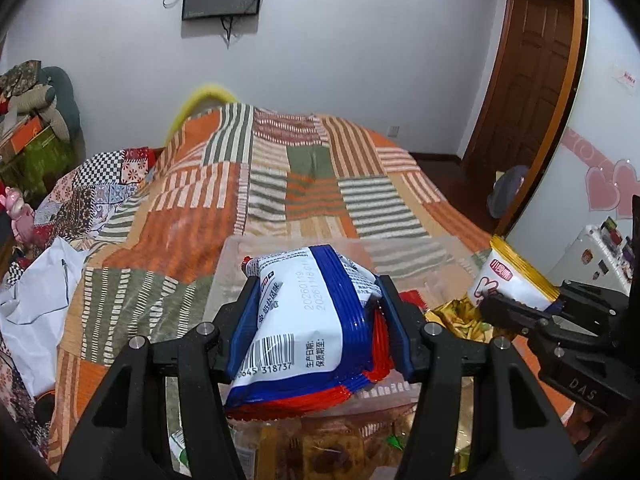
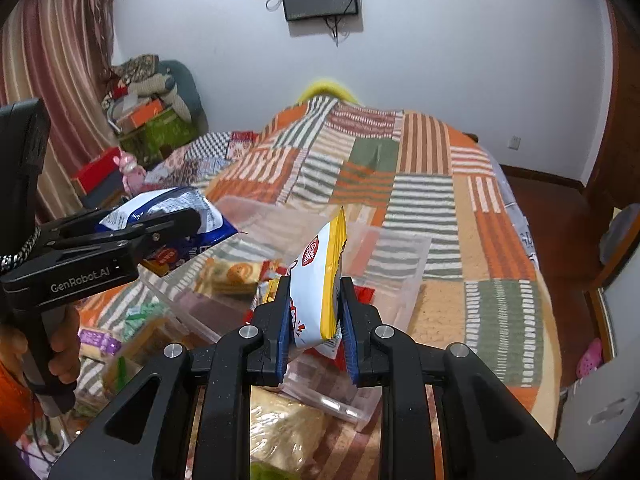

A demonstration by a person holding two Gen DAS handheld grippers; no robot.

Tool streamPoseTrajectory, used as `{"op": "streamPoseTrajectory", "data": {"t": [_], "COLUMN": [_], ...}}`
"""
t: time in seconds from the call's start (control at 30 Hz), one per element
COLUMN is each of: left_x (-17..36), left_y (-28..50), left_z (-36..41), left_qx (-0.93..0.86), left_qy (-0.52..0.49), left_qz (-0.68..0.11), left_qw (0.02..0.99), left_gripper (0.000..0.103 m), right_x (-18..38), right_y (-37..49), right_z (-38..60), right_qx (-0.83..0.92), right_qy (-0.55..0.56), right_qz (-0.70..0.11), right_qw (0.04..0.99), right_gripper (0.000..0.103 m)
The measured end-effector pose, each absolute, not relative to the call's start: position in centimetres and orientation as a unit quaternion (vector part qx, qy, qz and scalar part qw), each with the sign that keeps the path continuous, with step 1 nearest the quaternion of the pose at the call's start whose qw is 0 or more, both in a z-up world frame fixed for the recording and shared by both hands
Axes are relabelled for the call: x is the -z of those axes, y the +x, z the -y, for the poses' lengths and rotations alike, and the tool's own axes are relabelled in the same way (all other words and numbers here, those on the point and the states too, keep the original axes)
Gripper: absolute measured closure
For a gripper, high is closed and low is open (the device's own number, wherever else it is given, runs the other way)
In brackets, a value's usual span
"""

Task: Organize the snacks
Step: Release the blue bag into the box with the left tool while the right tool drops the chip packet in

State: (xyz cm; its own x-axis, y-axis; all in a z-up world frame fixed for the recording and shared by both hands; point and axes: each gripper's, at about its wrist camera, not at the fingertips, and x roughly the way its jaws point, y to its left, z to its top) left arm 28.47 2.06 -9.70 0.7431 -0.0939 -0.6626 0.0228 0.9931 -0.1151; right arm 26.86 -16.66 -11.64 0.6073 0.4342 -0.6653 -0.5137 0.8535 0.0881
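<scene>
My left gripper [image 1: 316, 284] is shut on a blue, white and red snack packet [image 1: 308, 320] and holds it above a clear plastic bin [image 1: 228, 276] on the bed. The left gripper [image 2: 176, 224] and its packet [image 2: 172, 208] also show in the right wrist view at the left. My right gripper [image 2: 314, 292] is shut on a white and yellow snack packet [image 2: 320, 284], held upright over the clear bin [image 2: 404, 276]. It shows in the left wrist view [image 1: 516, 304] with its packet [image 1: 512, 276] at the right. Several snacks [image 2: 236, 272] lie inside the bin.
The bin sits on a bed with an orange, green and white striped quilt [image 1: 280, 184]. Loose snack packets [image 2: 100, 340] lie on the bed at the left of the bin. A white bag [image 1: 36, 292] lies at the left. A white fridge [image 2: 600, 400] stands at the right.
</scene>
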Motion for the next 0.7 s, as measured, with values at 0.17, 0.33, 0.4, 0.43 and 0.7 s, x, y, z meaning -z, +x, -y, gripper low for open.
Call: {"op": "streamPoseTrajectory", "data": {"t": [0.17, 0.33, 0.4, 0.43, 0.7], "left_x": [11.1, 12.0, 12.3, 12.4, 13.0], "left_y": [29.4, 30.0, 30.2, 30.2, 30.0], "left_z": [-1.8, -1.9, -2.0, -2.0, -2.6], "left_qx": [0.035, 0.036, 0.035, 0.034, 0.043], "left_qy": [-0.049, -0.059, -0.063, -0.064, -0.082], "left_qz": [-0.377, -0.395, -0.402, -0.404, -0.421], "left_qw": [0.924, 0.916, 0.913, 0.912, 0.902], "left_gripper": [0.047, 0.047, 0.046, 0.046, 0.041], "right_x": [12.7, 13.0, 13.2, 13.3, 13.7], "right_y": [27.5, 28.0, 28.3, 28.4, 29.0], "right_z": [16.3, 16.2, 16.1, 16.1, 15.9], "right_qx": [-0.278, -0.281, -0.278, -0.277, -0.259], "right_qy": [-0.051, -0.049, -0.051, -0.050, -0.053], "right_qz": [-0.377, -0.386, -0.388, -0.390, -0.403], "right_qw": [0.882, 0.877, 0.877, 0.877, 0.876], "right_gripper": [0.083, 0.083, 0.083, 0.082, 0.069]}}
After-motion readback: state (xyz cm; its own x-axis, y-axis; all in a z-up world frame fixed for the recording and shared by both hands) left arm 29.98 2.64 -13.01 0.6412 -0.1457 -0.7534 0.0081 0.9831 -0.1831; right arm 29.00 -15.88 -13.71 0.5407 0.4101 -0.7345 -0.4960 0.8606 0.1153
